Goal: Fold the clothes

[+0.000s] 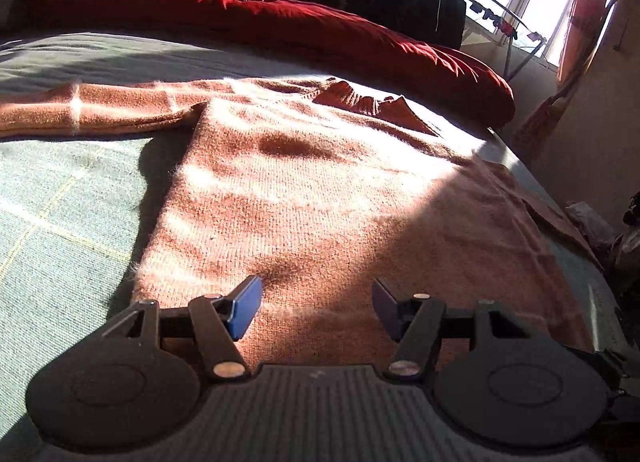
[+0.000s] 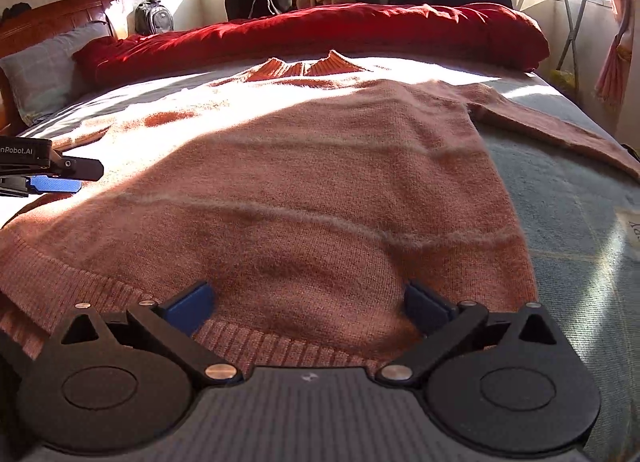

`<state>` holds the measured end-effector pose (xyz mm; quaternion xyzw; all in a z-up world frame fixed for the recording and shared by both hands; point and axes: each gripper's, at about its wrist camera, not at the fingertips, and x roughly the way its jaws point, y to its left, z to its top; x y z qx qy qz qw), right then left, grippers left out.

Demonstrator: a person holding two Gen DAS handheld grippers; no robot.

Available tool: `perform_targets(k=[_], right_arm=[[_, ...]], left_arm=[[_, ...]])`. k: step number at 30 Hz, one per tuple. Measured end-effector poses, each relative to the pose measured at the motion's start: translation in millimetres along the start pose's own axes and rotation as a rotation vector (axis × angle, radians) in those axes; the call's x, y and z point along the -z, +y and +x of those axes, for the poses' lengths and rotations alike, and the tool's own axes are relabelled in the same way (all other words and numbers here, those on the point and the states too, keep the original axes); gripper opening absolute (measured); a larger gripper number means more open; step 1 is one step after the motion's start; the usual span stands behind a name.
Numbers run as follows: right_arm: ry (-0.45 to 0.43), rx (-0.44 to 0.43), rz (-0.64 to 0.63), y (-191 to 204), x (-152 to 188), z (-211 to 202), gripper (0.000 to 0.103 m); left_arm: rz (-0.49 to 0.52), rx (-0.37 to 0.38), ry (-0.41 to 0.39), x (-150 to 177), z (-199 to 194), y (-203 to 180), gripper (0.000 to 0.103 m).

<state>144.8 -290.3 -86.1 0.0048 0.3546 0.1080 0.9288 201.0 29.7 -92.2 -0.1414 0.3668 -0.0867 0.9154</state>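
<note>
The orange knit sweater [image 2: 304, 182] lies spread flat on the bed [image 2: 580, 222], collar toward the red duvet [image 2: 320, 34], both sleeves out sideways. The right tongs [image 2: 308, 306] hang released and wide over the ribbed hem [image 2: 280, 342], grasping nothing; the left tongs [image 1: 316, 308] stand released too, over the body near its left edge. To fold cleanly, pinch both layers at the hem corners and lift evenly.
</note>
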Motion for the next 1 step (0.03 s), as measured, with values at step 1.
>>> perform_targets(k=[1], right_arm=[[0.000,-0.002,-0.001,-0.3,0.3,-0.2,0.103]], left_arm=[[0.003,-0.002,-0.008,5.2,-3.0,1.0,0.062]])
